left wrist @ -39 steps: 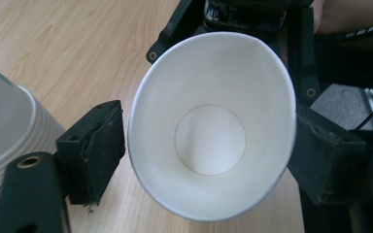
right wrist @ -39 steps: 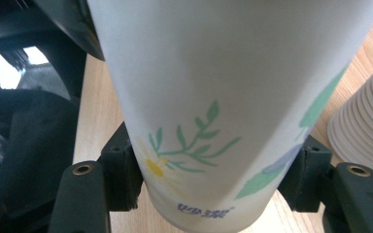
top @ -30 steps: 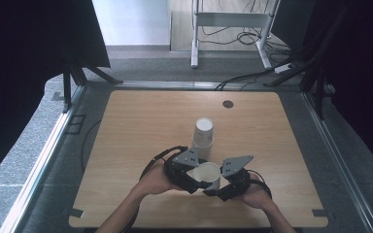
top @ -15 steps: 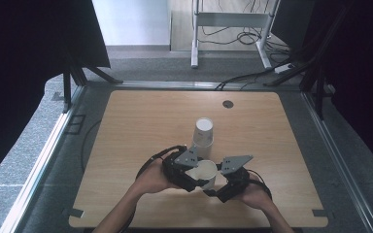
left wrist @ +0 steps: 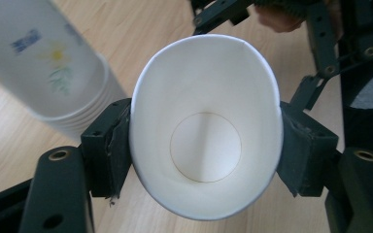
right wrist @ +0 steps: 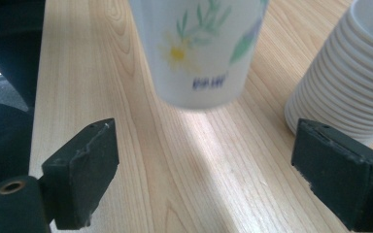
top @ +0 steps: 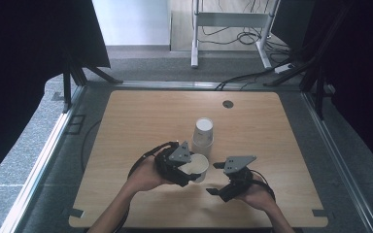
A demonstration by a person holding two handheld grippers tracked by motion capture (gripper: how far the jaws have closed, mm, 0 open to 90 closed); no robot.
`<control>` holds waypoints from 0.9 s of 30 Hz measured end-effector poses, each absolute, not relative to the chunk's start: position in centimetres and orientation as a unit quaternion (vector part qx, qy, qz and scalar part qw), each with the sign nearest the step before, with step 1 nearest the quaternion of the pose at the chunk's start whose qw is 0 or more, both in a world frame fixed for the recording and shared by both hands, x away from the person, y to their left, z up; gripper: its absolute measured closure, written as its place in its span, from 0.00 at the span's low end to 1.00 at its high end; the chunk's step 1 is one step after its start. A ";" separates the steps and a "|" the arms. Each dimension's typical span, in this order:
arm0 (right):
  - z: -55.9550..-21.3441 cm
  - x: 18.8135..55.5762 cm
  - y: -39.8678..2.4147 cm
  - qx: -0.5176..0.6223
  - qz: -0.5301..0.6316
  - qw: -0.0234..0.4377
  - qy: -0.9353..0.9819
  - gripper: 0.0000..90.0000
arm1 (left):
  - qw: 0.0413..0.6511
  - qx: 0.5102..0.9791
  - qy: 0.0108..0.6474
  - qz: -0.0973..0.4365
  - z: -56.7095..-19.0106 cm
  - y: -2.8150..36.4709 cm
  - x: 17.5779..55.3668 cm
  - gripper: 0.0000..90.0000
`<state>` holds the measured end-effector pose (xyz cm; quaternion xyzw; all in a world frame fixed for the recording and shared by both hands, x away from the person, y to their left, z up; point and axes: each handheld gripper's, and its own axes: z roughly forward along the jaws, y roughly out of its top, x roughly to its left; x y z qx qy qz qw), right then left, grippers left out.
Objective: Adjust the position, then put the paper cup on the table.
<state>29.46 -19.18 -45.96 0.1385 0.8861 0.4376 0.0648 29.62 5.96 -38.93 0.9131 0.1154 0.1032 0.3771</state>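
Note:
A single white paper cup (left wrist: 204, 126) with a flower print (right wrist: 199, 48) is squeezed between the jaws of my left gripper (top: 190, 169), its mouth facing that gripper's camera. It hangs tilted just above the table in the high view (top: 196, 165). Just behind it, a stack of the same cups (top: 203, 132) stands upside down on the table; in the gripper views the stack (left wrist: 53, 68) (right wrist: 349, 73) lies beside the held cup. My right gripper (top: 214, 178) is open a short way right of the cup, its jaws wide apart (right wrist: 213, 174) with nothing between them.
The wooden table (top: 126, 121) has a small round cable hole (top: 228, 104) near its far edge. A metal frame rail (top: 48, 150) runs along the left side. Cables trail from both grippers over the near part of the table.
My right gripper has let go of the cup, opened and drawn back to the right. The left gripper still holds the cup, shifted slightly left.

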 end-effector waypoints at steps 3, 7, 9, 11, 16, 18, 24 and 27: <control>-45.9 29.5 -19.5 0.146 0.438 0.069 0.884 0.10 | 0.369 0.914 0.126 0.114 -38.8 6.5 29.8 0.33; -45.8 29.5 -20.0 0.154 0.437 0.074 0.883 0.09 | 0.362 0.914 0.137 0.121 -38.7 7.3 30.0 0.33; -45.8 29.5 -20.3 0.159 0.438 0.077 0.882 0.09 | 0.358 0.913 0.147 0.126 -38.7 7.7 30.0 0.33; -45.8 29.5 -20.6 0.163 0.437 0.078 0.881 0.09 | 0.358 0.912 0.154 0.130 -38.7 8.1 30.1 0.33; -45.7 29.5 -21.2 0.172 0.435 0.083 0.880 0.08 | 0.352 0.910 0.171 0.136 -38.6 9.1 30.5 0.33; -45.7 29.5 -21.4 0.174 0.437 0.084 0.878 0.08 | 0.350 0.909 0.178 0.139 -38.6 9.5 30.6 0.33; -45.5 29.4 -22.0 0.181 0.439 0.093 0.875 0.06 | 0.341 0.907 0.197 0.151 -38.5 10.6 31.1 0.33; -45.5 29.5 -22.3 0.185 0.440 0.096 0.873 0.04 | 0.336 0.905 0.208 0.156 -38.5 11.2 31.3 0.33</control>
